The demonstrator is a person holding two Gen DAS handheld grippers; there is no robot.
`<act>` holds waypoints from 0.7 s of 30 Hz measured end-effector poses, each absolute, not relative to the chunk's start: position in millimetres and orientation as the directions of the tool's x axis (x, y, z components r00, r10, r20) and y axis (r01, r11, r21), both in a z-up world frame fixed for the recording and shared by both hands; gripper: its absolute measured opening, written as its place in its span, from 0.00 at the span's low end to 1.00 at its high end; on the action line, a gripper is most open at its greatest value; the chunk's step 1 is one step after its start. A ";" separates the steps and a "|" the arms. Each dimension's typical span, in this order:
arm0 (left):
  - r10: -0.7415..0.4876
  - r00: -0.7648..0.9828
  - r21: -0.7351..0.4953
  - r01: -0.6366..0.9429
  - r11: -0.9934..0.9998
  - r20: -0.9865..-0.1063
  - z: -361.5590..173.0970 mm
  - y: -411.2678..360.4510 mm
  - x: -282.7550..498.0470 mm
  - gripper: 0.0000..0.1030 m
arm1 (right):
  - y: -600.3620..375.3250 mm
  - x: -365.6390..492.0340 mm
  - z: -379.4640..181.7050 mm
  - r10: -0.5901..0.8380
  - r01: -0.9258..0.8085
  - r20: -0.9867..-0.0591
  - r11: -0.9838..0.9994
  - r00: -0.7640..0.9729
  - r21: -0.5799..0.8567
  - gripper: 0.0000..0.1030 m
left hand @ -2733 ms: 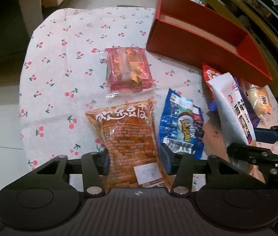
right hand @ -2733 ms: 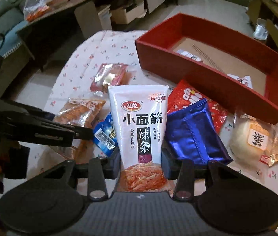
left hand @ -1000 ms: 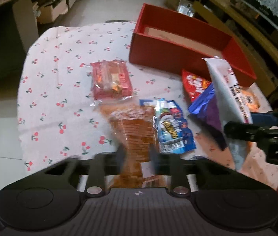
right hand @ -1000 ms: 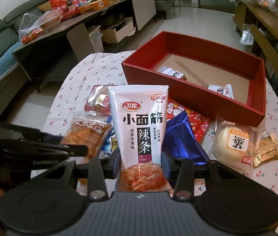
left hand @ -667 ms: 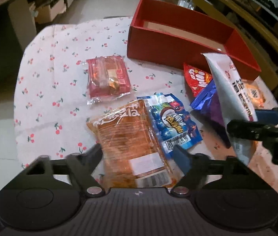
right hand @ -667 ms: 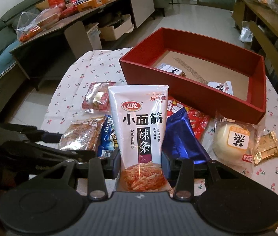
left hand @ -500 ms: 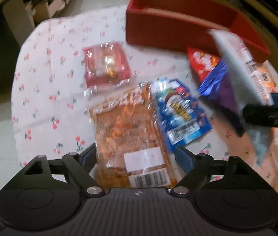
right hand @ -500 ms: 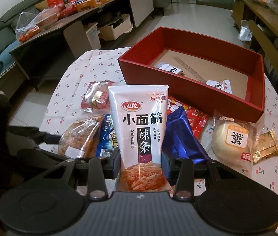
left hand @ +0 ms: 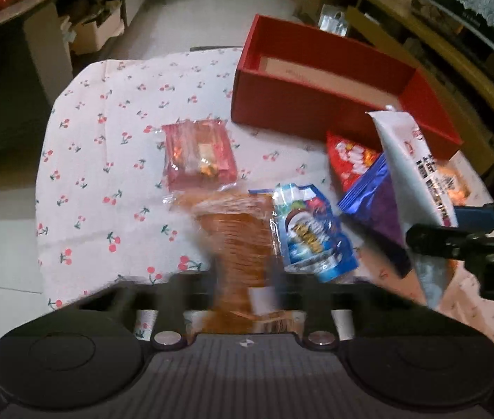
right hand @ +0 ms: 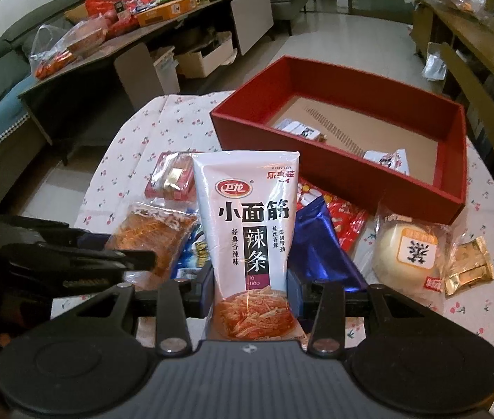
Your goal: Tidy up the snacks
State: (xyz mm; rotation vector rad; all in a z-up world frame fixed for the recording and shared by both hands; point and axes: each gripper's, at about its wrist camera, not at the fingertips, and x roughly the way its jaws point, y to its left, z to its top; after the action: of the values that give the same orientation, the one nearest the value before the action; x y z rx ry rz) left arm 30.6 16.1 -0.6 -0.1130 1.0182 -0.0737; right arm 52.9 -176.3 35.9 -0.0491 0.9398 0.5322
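My left gripper (left hand: 243,279) is shut on the lower end of an orange snack packet (left hand: 236,241), which is lifted off the cherry-print tablecloth (left hand: 107,160); the fingers are motion-blurred. The packet also shows in the right wrist view (right hand: 152,241). My right gripper (right hand: 250,289) is shut on a white spicy-strips pouch (right hand: 247,216) and holds it upright; the pouch also shows in the left wrist view (left hand: 411,160). An open red box (right hand: 344,160) stands at the back with small packets inside; it also shows in the left wrist view (left hand: 320,111).
On the cloth lie a pink wrapped snack (left hand: 198,153), a blue-white packet (left hand: 309,230), a shiny blue bag (right hand: 320,244), a red bag (right hand: 344,223), a round bun (right hand: 407,251) and a gold packet (right hand: 470,269). Cluttered tables and shelves surround the table.
My left gripper opened around the orange packet half a second ago, then shut on it and lifted it. My right gripper kept hold of the white pouch and rose slightly.
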 end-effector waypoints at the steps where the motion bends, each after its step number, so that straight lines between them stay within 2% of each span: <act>1: -0.124 0.526 -0.139 0.011 0.990 -0.841 1.0 15.7 31.4 0.25 | -176.6 53.5 36.6 0.414 -0.454 -0.777 0.871 0.474 0.187 0.52; 6: -0.130 0.508 -0.137 0.024 0.990 -0.851 -7.1 12.0 35.6 0.27 | -176.0 55.4 36.1 0.408 -0.452 -0.782 0.873 0.471 0.184 0.52; 9: -0.130 0.506 -0.145 0.010 0.989 -0.853 -8.7 16.9 35.2 0.38 | -175.2 55.7 35.0 0.406 -0.450 -0.785 0.874 0.467 0.184 0.52; 12: -0.116 0.496 -0.137 -0.006 0.991 -0.860 -12.9 20.8 34.7 0.61 | -173.3 55.1 35.7 0.412 -0.457 -0.784 0.870 0.465 0.186 0.52; 13: -0.110 0.492 -0.133 -0.012 0.991 -0.864 -14.4 21.4 35.0 0.66 | -172.9 54.8 35.8 0.414 -0.459 -0.783 0.869 0.464 0.187 0.52; 18: -0.081 0.477 -0.104 -0.024 0.994 -0.875 -19.6 20.0 36.1 0.83 | -175.7 55.7 34.8 0.414 -0.455 -0.785 0.870 0.461 0.192 0.52; 21: -0.084 0.456 -0.107 -0.025 0.994 -0.886 -24.0 17.3 33.8 0.85 | -175.8 55.5 35.9 0.417 -0.457 -0.784 0.868 0.460 0.193 0.52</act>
State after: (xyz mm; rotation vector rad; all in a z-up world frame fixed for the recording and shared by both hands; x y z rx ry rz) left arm 33.8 17.3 -24.0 -0.1104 1.0970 -0.0367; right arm 55.5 -175.8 35.9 -0.0470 0.9513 0.5382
